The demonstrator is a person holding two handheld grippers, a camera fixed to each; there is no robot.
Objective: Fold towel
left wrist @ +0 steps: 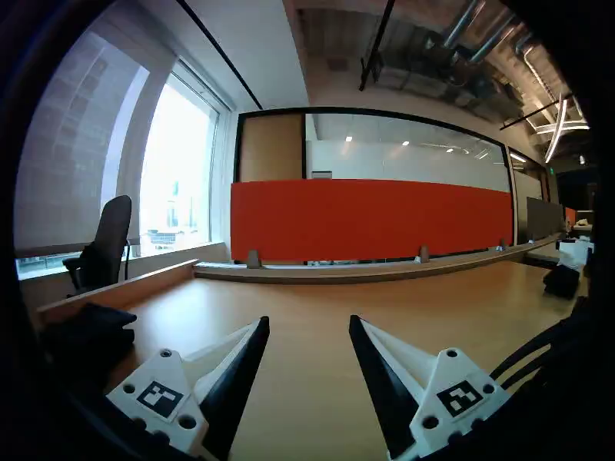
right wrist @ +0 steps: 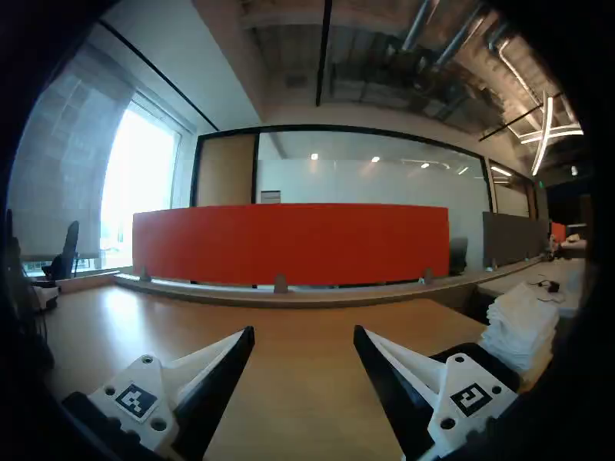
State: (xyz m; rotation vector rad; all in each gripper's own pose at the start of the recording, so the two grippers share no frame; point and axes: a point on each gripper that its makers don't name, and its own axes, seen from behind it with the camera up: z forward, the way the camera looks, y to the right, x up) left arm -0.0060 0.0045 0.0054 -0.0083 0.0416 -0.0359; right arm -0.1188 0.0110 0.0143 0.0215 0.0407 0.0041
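Observation:
In the left gripper view my left gripper is open just above a wooden table, with nothing between its black-edged white fingers. In the right gripper view my right gripper is also open over the same kind of table top, and holds nothing. A stack of folded white towels stands at the right edge of the table in the right gripper view, to the right of the right finger.
An orange divider panel runs along the table's far edge. A black office chair stands by the bright window at the left. Dark objects lie at the table's left and far right.

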